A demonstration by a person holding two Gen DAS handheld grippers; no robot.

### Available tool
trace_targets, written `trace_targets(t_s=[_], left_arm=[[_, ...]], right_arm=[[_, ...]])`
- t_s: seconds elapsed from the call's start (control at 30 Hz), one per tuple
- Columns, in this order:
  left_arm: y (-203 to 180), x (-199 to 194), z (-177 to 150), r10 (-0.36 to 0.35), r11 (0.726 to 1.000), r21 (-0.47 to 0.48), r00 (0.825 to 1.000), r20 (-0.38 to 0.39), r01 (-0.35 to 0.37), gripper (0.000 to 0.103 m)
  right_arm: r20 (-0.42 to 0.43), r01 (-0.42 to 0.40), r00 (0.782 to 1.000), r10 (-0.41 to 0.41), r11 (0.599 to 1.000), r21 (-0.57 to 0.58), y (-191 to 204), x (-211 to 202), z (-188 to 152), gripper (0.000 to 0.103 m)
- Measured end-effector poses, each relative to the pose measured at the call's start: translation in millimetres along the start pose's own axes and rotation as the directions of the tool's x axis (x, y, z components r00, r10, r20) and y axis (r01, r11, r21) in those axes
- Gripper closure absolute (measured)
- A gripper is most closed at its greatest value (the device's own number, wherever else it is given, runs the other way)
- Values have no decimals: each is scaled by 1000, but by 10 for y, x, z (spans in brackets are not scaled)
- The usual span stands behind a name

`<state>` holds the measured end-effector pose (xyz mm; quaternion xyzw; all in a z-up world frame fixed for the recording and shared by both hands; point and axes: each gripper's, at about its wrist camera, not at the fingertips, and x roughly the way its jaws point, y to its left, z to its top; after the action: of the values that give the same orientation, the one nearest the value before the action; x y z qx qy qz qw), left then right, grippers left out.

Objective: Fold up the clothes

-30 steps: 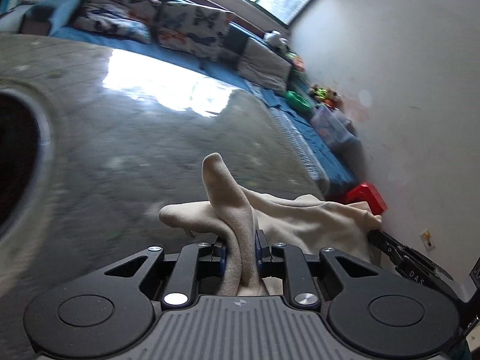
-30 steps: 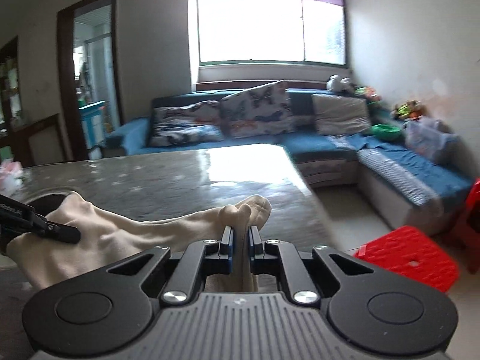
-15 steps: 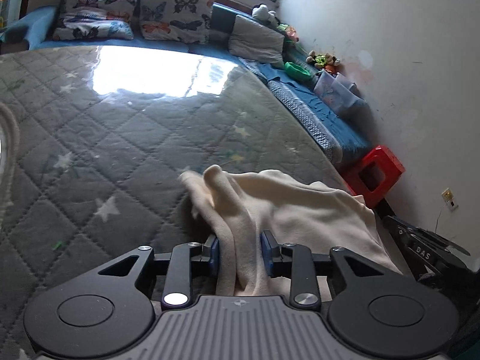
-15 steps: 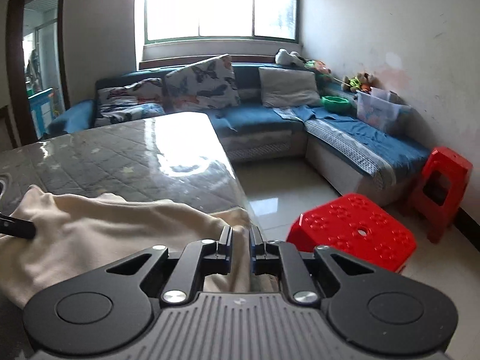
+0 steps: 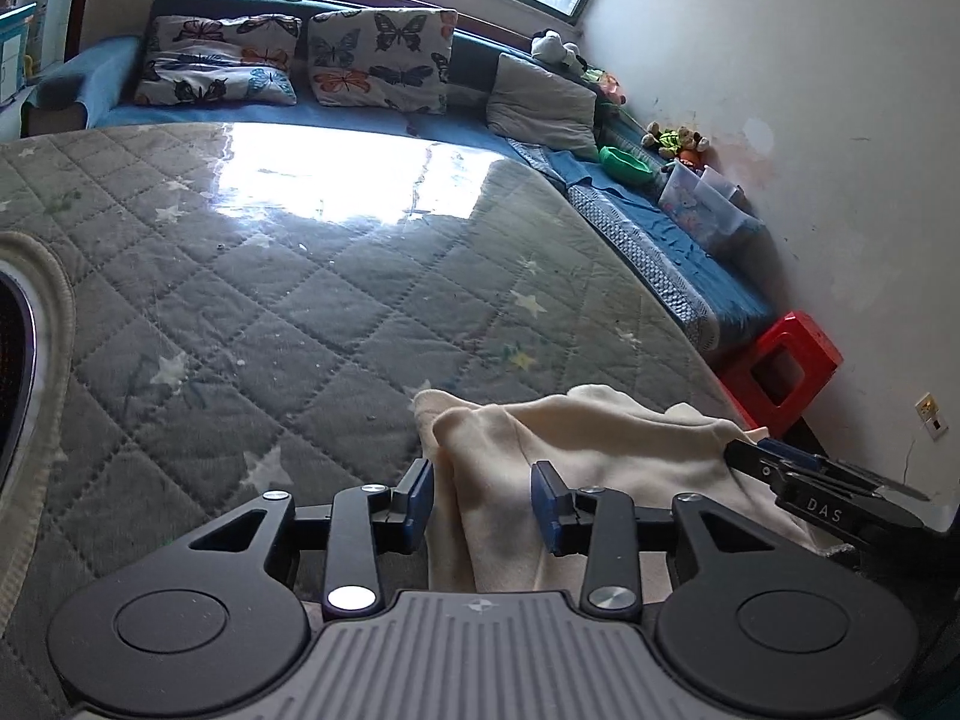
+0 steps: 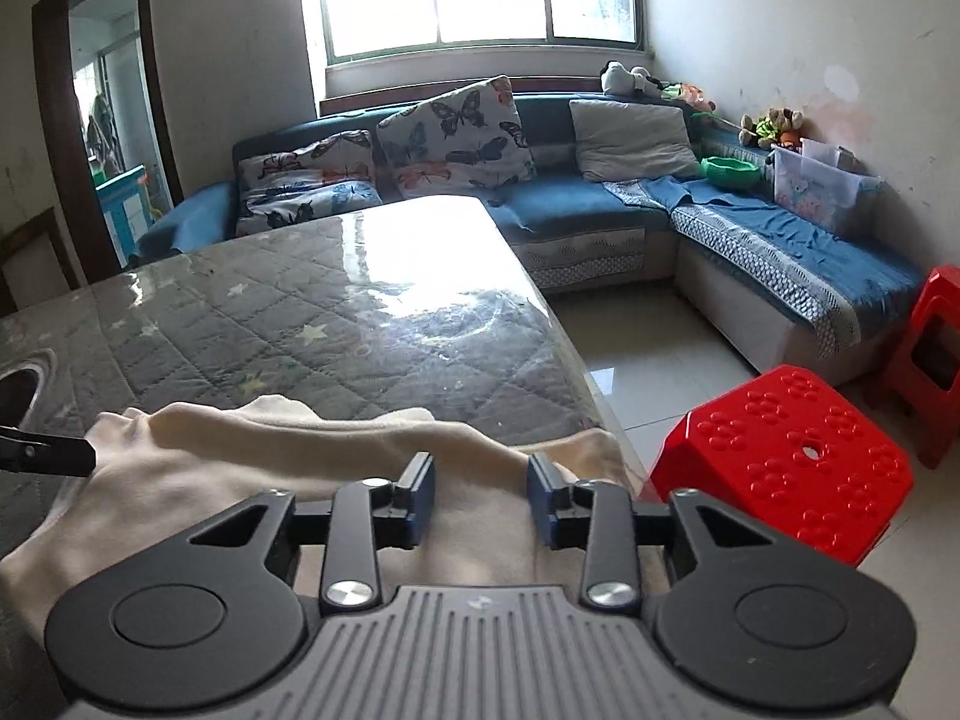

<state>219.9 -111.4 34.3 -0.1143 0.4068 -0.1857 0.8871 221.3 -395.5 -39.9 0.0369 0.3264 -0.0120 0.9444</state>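
Both grippers have let go. The left gripper and right gripper stand spread over the cream garment, lying on the quilted table.

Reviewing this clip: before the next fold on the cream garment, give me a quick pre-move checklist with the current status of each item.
1. Left gripper open: ok, pads apart, cloth loose between them.
2. Right gripper open: ok.
3. Cream garment resting on the quilted table: ok.
4. Garment clear of the table edge: not ok, its right end reaches the edge above the red stool.
5. Layers flat: not ok, a ridge runs across.
6. Edges aligned: cannot tell.
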Motion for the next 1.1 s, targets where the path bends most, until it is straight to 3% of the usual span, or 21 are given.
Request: trace_targets(t_s=[0.17, 0.27, 0.4, 0.6, 0.87, 1.1], left_arm=[[21, -8, 28, -10, 1000, -10, 1000, 9, 10, 63], [-25, -23, 62, -24, 1000, 7, 999, 31, 24, 55], [-81, 100, 63, -9, 999, 45, 1000, 15, 8, 54], [-71, 194, 46, 24, 998, 64, 1000, 3, -24, 52], [-123, 93, -53, 39, 994, 99, 999, 15, -40, 46], [-162, -39, -193, 57, 987, 152, 998, 28, -61, 42]], right_arm=[[8, 15, 1000, -15, 999, -41, 98, 59, 44, 55], [19, -2, 1000, 4, 998, -58, 174, 49, 71, 46], [-11, 3, 1000, -4, 998, -67, 241, 174, 77, 44], [-9, 18, 1000, -19, 998, -56, 230, 190, 96, 31], [18, -18, 1000, 19, 999, -36, 224, -86, 22, 1], [4, -63, 998, 63, 996, -64, 358, -341, -202, 0]])
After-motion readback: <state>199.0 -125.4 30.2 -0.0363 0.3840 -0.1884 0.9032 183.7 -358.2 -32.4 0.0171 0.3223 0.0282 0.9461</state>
